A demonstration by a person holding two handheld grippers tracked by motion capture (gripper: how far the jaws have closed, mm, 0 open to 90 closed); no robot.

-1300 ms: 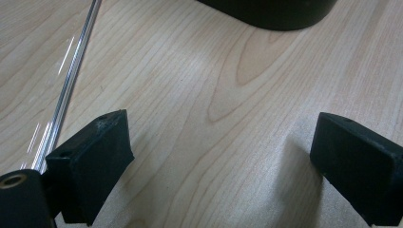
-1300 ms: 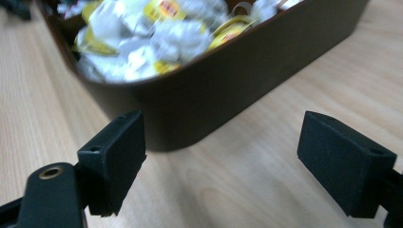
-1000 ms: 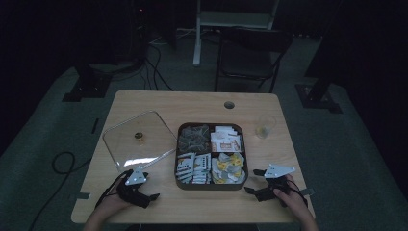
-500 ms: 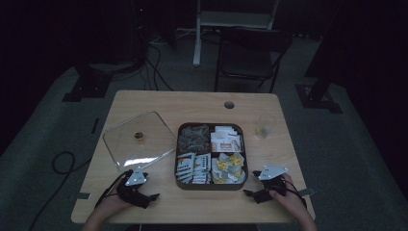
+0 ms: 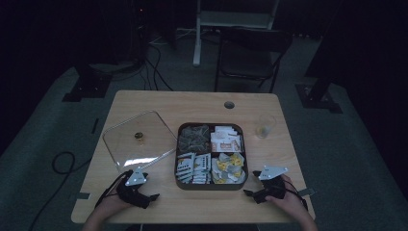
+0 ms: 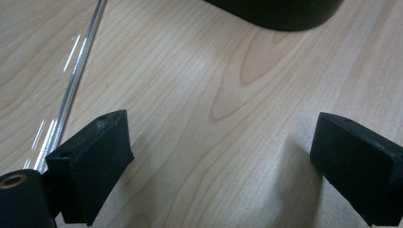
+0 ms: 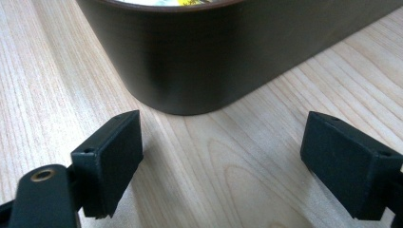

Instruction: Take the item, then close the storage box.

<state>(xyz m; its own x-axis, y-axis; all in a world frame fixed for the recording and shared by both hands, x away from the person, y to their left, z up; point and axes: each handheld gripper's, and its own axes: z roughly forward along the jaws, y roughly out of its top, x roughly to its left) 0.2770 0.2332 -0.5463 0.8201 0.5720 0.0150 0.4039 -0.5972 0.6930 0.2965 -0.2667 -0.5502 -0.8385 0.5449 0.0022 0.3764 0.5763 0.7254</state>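
Note:
A dark brown square tray (image 5: 210,185) sits mid-table, its four compartments filled with packets and sachets. Its clear lid (image 5: 137,139), with a small brass knob, lies flat on the table to the left. My left gripper (image 5: 150,198) rests near the front edge, left of the tray, open and empty. In the left gripper view the left gripper (image 6: 221,128) has bare wood between its jaws, the lid's edge (image 6: 78,71) at left and the tray's corner (image 6: 275,12) ahead. My right gripper (image 5: 249,194) lies at the tray's front right corner. The right gripper (image 7: 223,123) is open and faces the tray wall (image 7: 204,57).
A small drinking glass (image 5: 265,125) stands right of the tray near the table's right edge. A round cable hole (image 5: 229,104) lies at the back of the table. A black chair (image 5: 250,53) stands beyond the table. Bare wood runs along the front edge.
The right hand and its gripper have slid slightly back toward the table's front edge. The left gripper, tray and lid have not moved.

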